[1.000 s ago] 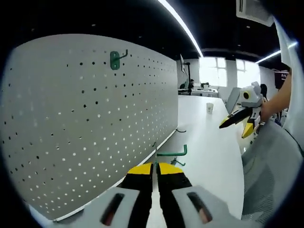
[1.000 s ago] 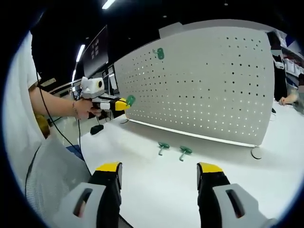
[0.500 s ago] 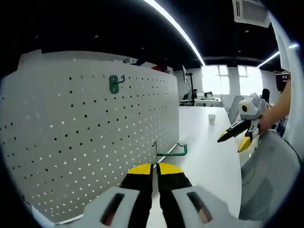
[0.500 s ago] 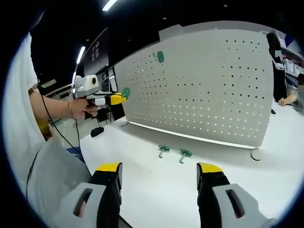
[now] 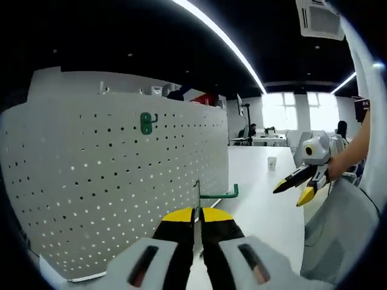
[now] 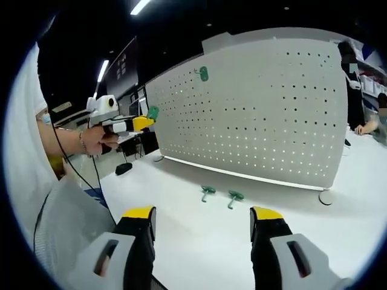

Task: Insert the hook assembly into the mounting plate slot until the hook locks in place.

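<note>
Now the left gripper point(image 5: 198, 212) pinches a green hook point(image 5: 213, 194) between closed jaws, just short of the pegboard point(image 5: 115, 181). Below, the right gripper point(image 6: 202, 217) gapes wide above two hooks point(image 6: 220, 194) lying ahead.

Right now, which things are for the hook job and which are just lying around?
For the job:
- green hook pinched in the left claw
- white pegboard
- right claw, open and empty

Just there:
- hook already hanging on the board
- two spare hooks on the table
- paper cup
</note>
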